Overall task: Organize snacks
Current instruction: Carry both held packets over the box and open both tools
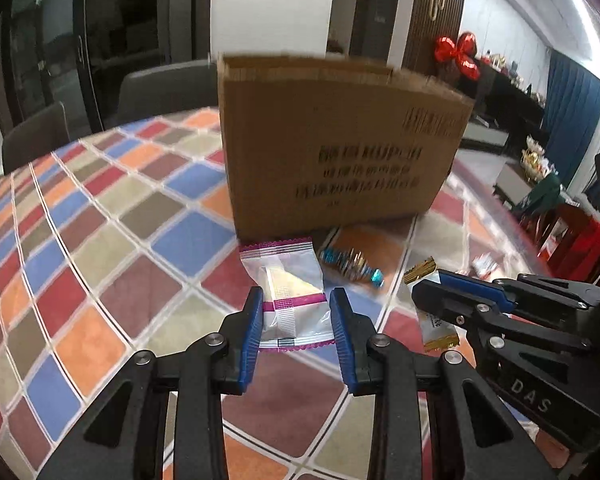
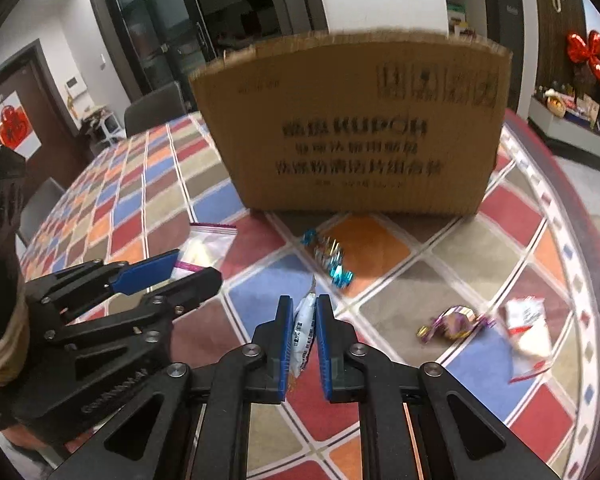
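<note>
My left gripper (image 1: 296, 300) is shut on a clear snack packet with purple edges (image 1: 288, 280), low over the table. My right gripper (image 2: 303, 308) is shut on a white and gold snack packet (image 2: 305, 330), held edge-on; the same packet shows in the left wrist view (image 1: 434, 320). A brown cardboard box (image 1: 336, 140) stands upright just beyond both grippers, also in the right wrist view (image 2: 356, 128). A blue-wrapped candy (image 2: 332, 260) lies in front of the box.
A purple and gold candy (image 2: 452, 322) and a red and white packet (image 2: 526, 324) lie right of my right gripper. The checked tablecloth (image 1: 100, 240) covers the round table. Chairs (image 1: 160, 88) stand behind it.
</note>
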### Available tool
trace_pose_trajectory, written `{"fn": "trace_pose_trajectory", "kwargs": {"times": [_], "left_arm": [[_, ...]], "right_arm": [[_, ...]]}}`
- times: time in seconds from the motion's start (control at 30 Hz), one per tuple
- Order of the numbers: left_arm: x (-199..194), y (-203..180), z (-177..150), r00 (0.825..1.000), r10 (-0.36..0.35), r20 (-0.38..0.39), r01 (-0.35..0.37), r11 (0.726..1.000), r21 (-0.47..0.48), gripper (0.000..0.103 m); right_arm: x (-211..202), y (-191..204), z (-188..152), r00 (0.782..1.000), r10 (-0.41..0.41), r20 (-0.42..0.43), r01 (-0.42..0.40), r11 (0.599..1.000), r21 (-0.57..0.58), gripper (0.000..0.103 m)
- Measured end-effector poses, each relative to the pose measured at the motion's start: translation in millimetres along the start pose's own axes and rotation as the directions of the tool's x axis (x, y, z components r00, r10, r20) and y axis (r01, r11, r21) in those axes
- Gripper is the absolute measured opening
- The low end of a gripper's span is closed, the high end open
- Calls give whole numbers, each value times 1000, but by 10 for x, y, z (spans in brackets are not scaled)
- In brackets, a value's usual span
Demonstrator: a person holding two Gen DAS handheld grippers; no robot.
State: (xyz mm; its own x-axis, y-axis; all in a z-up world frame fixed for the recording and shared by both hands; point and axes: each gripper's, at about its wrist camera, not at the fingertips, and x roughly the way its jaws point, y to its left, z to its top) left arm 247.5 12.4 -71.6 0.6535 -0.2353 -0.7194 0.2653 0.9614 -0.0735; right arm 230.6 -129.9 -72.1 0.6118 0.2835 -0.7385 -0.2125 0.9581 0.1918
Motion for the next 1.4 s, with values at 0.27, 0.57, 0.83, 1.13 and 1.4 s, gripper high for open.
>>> {"fn": "trace_pose_trajectory", "kwargs": {"times": [0.27, 0.57, 0.83, 1.13, 1.4], "left_arm": [[-383, -96, 396, 991, -16, 135, 11, 999, 35, 33], [-611, -173, 876, 973, -18, 230, 2, 998, 69, 33], [-617, -196, 1320, 961, -2, 277, -27, 995, 100, 33], [-326, -123, 1672, 976, -5, 217, -12, 997, 79, 33], [-117, -102, 1887, 984, 20, 175, -28, 999, 45, 51]], "right_arm": [[-466, -44, 349, 988, -40, 149, 47, 998, -45, 13], [-834, -5, 826, 961, -42, 272, 71, 993, -97, 13], [-887, -42, 1235, 953, -40, 300, 82, 988, -128, 13], [-707, -151, 1642, 959, -50, 280, 93, 985, -144, 13], [-488, -297, 1821, 974, -59, 219, 85, 990, -114, 13]]}}
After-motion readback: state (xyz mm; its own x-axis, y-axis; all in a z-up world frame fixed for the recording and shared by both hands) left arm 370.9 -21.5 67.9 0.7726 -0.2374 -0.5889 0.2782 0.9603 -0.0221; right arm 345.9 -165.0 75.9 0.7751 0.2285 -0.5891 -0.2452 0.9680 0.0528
